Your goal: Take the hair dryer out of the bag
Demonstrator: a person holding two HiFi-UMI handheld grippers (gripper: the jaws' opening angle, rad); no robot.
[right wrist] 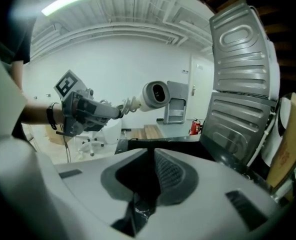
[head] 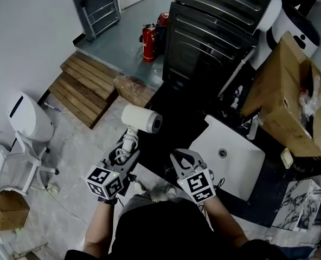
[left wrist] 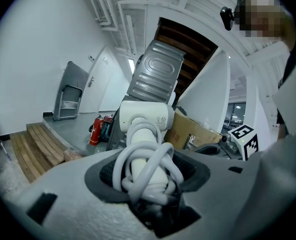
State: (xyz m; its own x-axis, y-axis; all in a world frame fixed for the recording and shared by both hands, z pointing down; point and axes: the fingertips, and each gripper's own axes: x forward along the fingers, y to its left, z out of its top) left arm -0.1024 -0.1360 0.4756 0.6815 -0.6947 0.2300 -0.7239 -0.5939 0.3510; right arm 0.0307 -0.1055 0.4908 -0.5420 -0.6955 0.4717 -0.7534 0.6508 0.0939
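The white hair dryer (head: 141, 118) is up in the air, its cord coiled round the handle (left wrist: 147, 171). My left gripper (head: 127, 153) is shut on that handle and cord, with the barrel (left wrist: 144, 116) pointing away above the jaws. My right gripper (head: 181, 158) hovers beside it on the right, apart from the dryer. Its jaw tips meet in the right gripper view (right wrist: 152, 156), and I see nothing gripped between them. That view also shows the dryer's round nozzle (right wrist: 154, 95) and the left gripper (right wrist: 88, 111). No bag is plainly visible.
A black counter with a white sink (head: 228, 156) lies ahead to the right, beside an open cardboard box (head: 288, 104). A tall dark ribbed metal unit (head: 214, 20) stands behind it. A red fire extinguisher (head: 149, 42), wooden pallets (head: 84, 85) and a white chair (head: 19, 161) are to the left.
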